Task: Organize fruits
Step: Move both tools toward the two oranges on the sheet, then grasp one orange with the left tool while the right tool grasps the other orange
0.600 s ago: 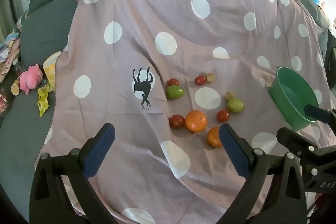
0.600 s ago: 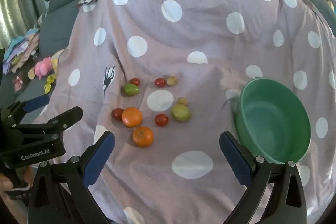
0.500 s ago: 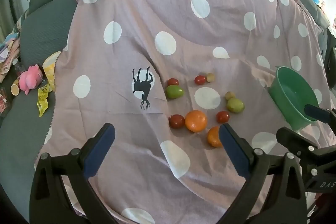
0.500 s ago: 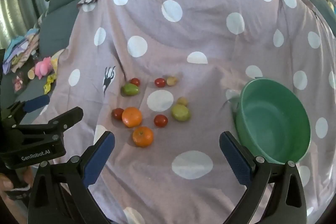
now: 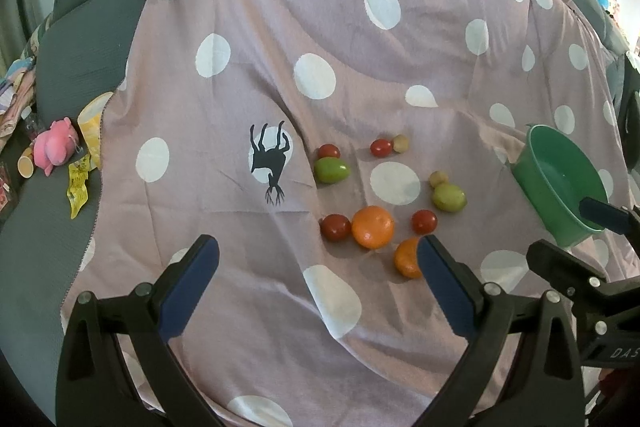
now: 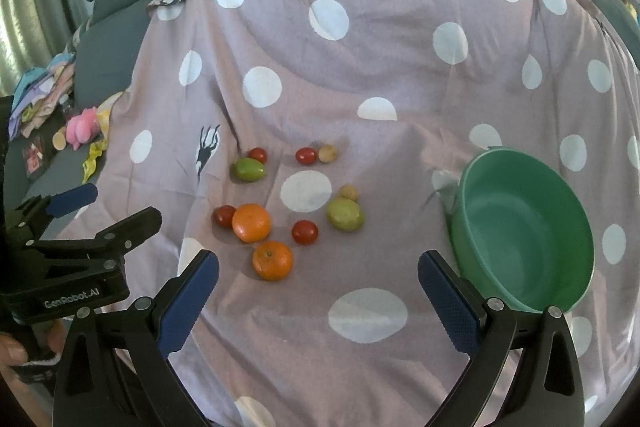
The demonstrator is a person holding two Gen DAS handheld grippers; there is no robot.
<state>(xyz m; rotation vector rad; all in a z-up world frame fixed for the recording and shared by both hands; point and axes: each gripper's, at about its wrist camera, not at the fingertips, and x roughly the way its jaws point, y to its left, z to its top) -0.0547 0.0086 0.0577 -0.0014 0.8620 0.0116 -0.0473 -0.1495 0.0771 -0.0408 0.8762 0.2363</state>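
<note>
both grippers are spread wide with nothing in them, tilted down over the spotted cloth (image 6: 360, 75). the left gripper (image 5: 318, 259) has an orange (image 5: 406, 259) tucked against its right finger, with a second orange (image 5: 373, 227) just past it at about 1 o'clock. from the right gripper (image 6: 318, 273), the fruit cluster sits around 11 o'clock and the empty green bowl (image 6: 524, 227) at 2 o'clock, well apart from the fruit.

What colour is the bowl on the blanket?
Green, the bowl shows best in the right wrist view.
</note>
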